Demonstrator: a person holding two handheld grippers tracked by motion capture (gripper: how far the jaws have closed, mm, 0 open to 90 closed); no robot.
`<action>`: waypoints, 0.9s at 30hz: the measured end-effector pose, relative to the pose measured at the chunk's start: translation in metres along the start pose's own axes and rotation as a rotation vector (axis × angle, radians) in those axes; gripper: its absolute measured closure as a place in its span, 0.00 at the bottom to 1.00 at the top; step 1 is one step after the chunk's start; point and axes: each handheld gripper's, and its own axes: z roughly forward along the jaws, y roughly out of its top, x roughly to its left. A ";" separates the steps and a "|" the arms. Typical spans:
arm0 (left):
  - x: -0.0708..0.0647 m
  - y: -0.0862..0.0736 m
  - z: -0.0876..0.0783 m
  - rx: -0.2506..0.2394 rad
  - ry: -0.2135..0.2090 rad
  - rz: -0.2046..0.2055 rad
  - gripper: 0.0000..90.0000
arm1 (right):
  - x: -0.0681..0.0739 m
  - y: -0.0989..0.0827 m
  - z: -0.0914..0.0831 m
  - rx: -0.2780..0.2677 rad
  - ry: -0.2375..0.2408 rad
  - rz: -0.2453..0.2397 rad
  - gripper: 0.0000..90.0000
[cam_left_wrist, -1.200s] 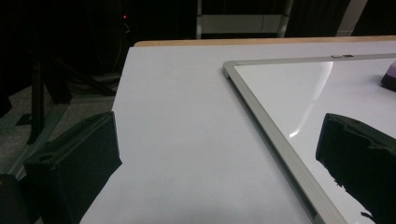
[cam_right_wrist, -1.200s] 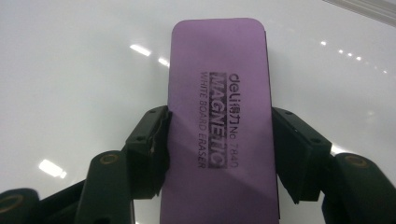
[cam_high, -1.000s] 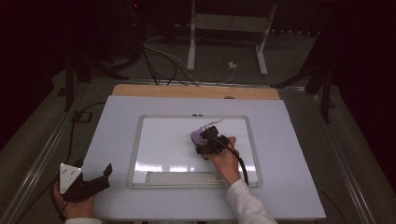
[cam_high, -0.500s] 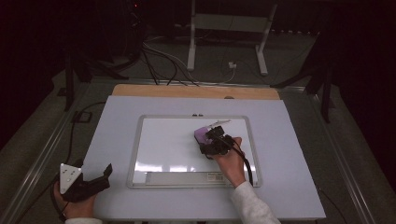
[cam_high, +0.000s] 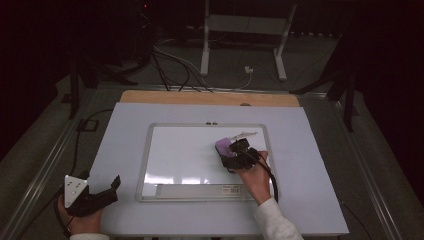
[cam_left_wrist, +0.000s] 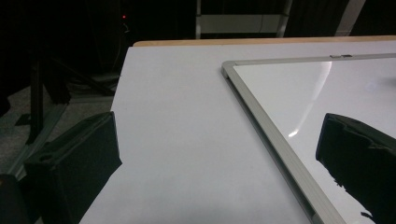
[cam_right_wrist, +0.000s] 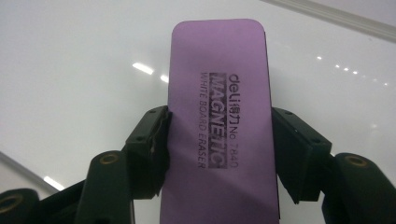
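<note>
Eraser (cam_right_wrist: 219, 126) and right gripper (cam_right_wrist: 219, 140) — the purple magnetic whiteboard eraser sits between the two black jaws, whose pads press its long sides about midway along its length; I read the grip as closed on the eraser at a middling width. Its long axis runs straight ahead along the jaws, printed face up, with the far end projecting past the fingertips over the white surface of the whiteboard (cam_right_wrist: 70, 70).

From the high view I place the eraser (cam_high: 223, 146) in the right half of the whiteboard (cam_high: 145, 165), near its upper right corner, with the right gripper (cam_high: 237, 153) just behind it and the right hand (cam_high: 254, 176) trailing toward the board's lower edge. A marker (cam_high: 244, 135) lies just beyond the eraser, close to the board's top frame.

My left gripper (cam_high: 102, 192) rests at the table's near left corner, well apart from the board, jaws (cam_left_wrist: 70, 163) standing wide with nothing between them — so the right hand is plainly the nearer one. Any wiping stroke, in my judgement, turns on the open board lying to the left of and nearer than the eraser, across its long axis.
</note>
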 end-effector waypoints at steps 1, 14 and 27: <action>0.000 0.000 0.000 0.000 0.000 0.000 0.00 | -0.001 -0.002 -0.002 0.002 -0.002 -0.001 0.45; 0.000 0.000 0.000 0.001 0.000 0.001 0.00 | -0.018 -0.032 -0.013 0.047 0.001 0.011 0.45; -0.001 0.000 0.001 0.005 0.002 -0.001 0.00 | -0.030 -0.056 -0.025 0.079 0.001 0.024 0.45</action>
